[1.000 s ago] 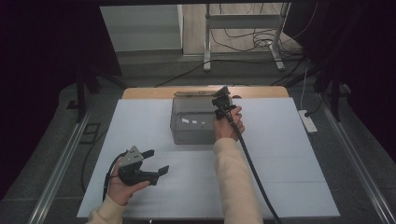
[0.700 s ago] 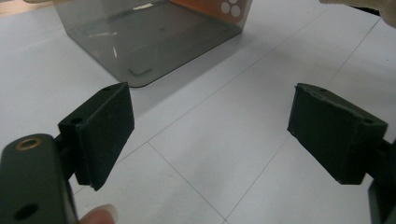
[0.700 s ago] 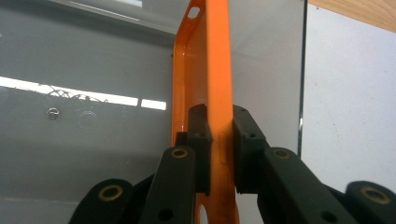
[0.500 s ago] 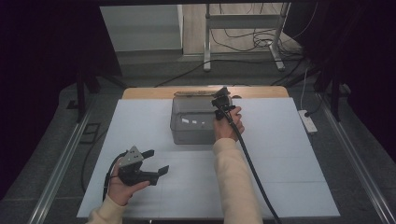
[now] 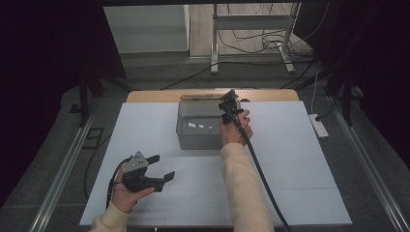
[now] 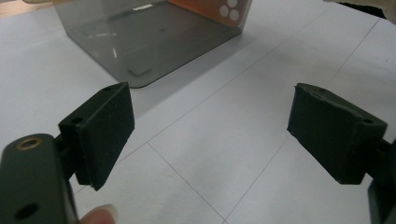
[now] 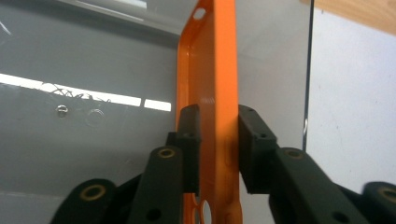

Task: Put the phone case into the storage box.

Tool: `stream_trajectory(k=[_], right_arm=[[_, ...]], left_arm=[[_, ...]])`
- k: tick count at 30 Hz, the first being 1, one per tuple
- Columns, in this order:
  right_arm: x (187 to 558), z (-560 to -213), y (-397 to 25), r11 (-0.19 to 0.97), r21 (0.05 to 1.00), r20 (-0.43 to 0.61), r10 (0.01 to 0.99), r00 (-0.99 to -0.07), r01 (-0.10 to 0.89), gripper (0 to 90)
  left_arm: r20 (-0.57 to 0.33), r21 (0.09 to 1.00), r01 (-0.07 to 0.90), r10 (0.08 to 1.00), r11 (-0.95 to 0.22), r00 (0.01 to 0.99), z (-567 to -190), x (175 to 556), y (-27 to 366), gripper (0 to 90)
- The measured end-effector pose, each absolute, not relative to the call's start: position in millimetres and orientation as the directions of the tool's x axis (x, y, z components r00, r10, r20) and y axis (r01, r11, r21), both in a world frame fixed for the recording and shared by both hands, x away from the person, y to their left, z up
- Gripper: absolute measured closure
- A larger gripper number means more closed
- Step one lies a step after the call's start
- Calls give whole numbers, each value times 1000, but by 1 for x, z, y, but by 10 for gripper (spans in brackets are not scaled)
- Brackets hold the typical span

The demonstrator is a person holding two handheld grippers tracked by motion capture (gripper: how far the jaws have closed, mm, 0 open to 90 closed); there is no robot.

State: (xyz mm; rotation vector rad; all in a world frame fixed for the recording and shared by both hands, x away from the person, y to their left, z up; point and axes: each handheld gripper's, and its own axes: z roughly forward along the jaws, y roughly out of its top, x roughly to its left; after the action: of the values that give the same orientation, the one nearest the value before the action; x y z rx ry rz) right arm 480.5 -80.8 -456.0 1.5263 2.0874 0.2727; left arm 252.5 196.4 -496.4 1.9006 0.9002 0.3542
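A smoky grey see-through box stands on the white table top near its far edge. My right gripper reaches into the box's right end from above. In the right gripper view, that gripper is shut on a thin orange plastic case with round holes, held on edge against the grey box wall. My left gripper is held above the table's front left, open and empty. In the left gripper view, the jaws of this gripper stand wide apart, facing the box and the orange case inside.
The white table top has bare room in front of and beside the box. A wooden strip runs along its far edge. A power strip lies off the right side. A metal stand and cables are on the floor behind.
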Motion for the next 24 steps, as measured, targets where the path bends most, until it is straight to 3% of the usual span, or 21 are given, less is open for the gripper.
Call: stream_trajectory(k=[17,24], right_arm=[[469,-432,-84,392,543,-295,917,-268,742,558],[463,-424,-90,391,580,-238,920,-310,715,518]], left_arm=[[-127,862,435,718,-262,685,-496,252,196,146],[-127,861,435,718,-262,684,-496,253,196,146]])
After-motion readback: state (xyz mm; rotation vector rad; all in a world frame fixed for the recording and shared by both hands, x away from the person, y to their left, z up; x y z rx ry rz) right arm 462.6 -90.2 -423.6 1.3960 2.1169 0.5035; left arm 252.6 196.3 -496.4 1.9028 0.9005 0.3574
